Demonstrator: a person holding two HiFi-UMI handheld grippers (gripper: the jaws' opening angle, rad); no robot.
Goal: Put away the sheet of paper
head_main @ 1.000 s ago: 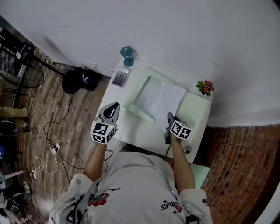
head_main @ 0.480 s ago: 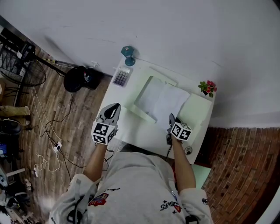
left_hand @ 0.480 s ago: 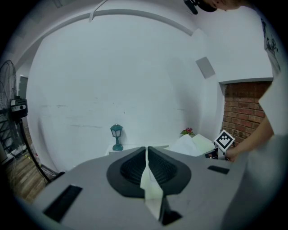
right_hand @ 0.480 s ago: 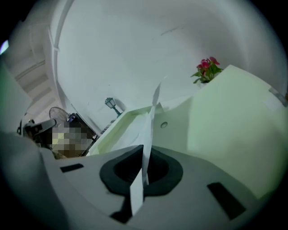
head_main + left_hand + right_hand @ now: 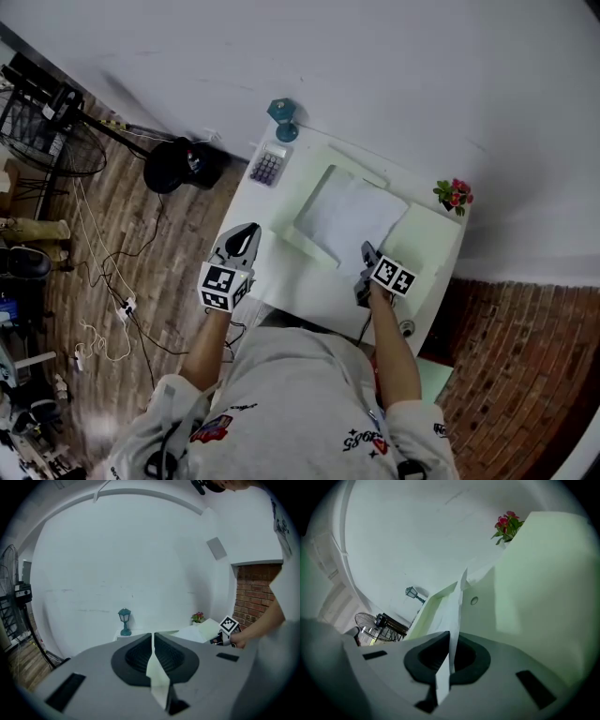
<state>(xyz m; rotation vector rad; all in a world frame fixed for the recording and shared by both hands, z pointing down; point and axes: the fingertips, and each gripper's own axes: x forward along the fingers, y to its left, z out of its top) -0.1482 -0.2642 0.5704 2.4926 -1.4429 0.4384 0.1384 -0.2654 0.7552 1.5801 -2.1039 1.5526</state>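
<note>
Seen from above, a person stands at a white table [image 5: 281, 281] with a gripper in each hand; an open pale green folder [image 5: 427, 246] lies across the table, and the sheet of paper [image 5: 352, 214] rests in its middle, white against the green; the right gripper [image 5: 367, 253] reaches the near edge of that sheet, at the folder's near right part; in the right gripper view its two dark fingers [image 5: 424, 657] are pressed together on the paper, which runs edge-on as a thin white strip through the seam between them and on past their tips toward the folder; a wide pale green folder surface fills the right of that view; the left gripper [image 5: 244, 232] is held over the table's near left edge, apart from the folder and the sheet; in the left gripper view its fingers [image 5: 136, 656] are clenched tip to tip, with nothing reaching out beyond them; a pale sliver shows in the seam nearer the camera, and what it is cannot be told; at the table's far side stand a small teal lamp [image 5: 283, 112] and a calculator [image 5: 268, 167], with a pot of red flowers [image 5: 456, 194] at the far right corner.
</note>
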